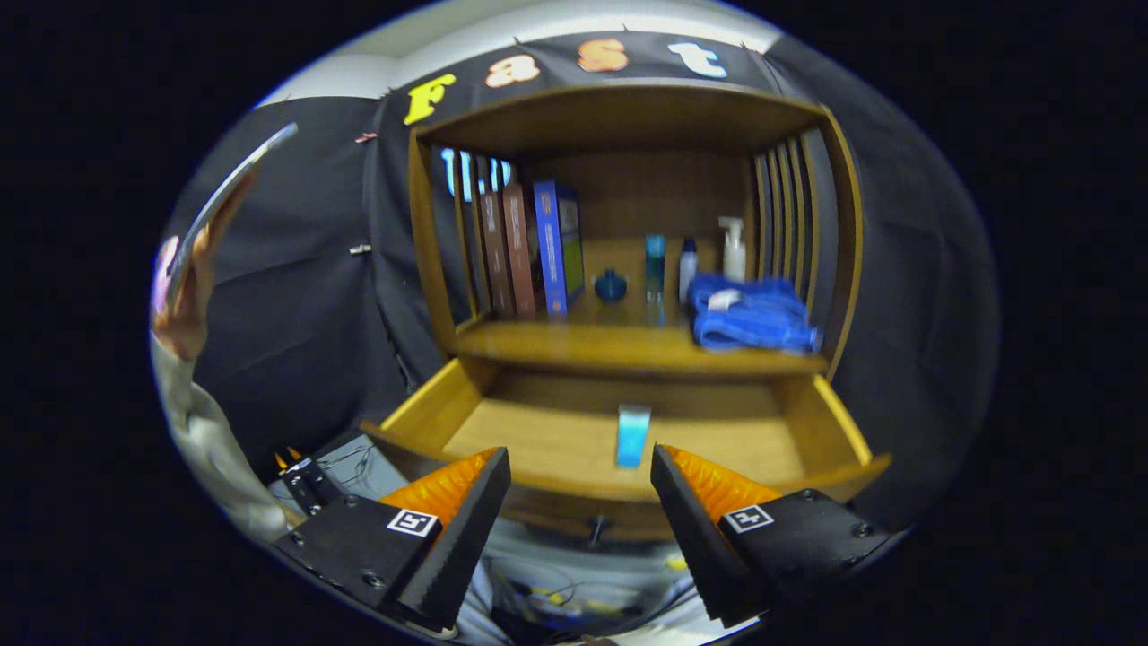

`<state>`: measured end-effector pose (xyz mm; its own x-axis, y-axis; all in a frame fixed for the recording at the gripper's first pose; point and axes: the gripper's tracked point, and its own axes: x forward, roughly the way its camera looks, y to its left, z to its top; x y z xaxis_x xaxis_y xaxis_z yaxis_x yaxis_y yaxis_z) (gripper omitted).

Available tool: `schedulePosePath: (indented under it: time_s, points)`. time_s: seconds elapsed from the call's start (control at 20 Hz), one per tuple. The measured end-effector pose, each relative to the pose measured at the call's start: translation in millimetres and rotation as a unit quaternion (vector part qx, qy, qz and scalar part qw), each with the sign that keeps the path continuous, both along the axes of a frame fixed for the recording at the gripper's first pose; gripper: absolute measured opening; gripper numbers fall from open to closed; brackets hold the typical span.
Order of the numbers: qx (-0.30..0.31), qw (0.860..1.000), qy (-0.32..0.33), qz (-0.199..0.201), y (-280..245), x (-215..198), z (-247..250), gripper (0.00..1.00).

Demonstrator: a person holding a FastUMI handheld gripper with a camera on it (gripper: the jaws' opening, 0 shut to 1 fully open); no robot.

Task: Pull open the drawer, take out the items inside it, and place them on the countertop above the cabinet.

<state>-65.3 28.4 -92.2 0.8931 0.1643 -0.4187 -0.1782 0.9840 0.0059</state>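
A: Tongs state?
B: Gripper (581,475) spread wide, holding nothing.
A: Item?
B: Blue bottle (632,434) upright in the pulled-out drawer (843,422), near its front edge, just beyond the fingers.

Whole view blurred. Claw (581,467) fingers spread apart w/ nothing between; their bases cut off at the bottom. Drawer (502,431) front partly hidden behind the fingers. Small blue item (632,435) in the drawer too soft to identify. Bottles (689,267) on the bench indistinct. Person's hand (184,296) cut off beside the booth wall.
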Motion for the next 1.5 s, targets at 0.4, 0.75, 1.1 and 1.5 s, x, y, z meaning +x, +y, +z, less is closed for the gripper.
schedulePosePath:
  time_s: [0.4,0.75,1.1,1.5]
  points:
    - [0.008,0.999,0.012,-0.029,-6,87,-33,0.99]
    - [-0.003,0.984,0.175,-0.038,-17,107,-114,1.00]
    - [-0.014,0.962,0.267,-0.050,-17,112,-176,1.00]
    - [-0.009,0.921,0.382,-0.073,-17,108,-214,0.99]
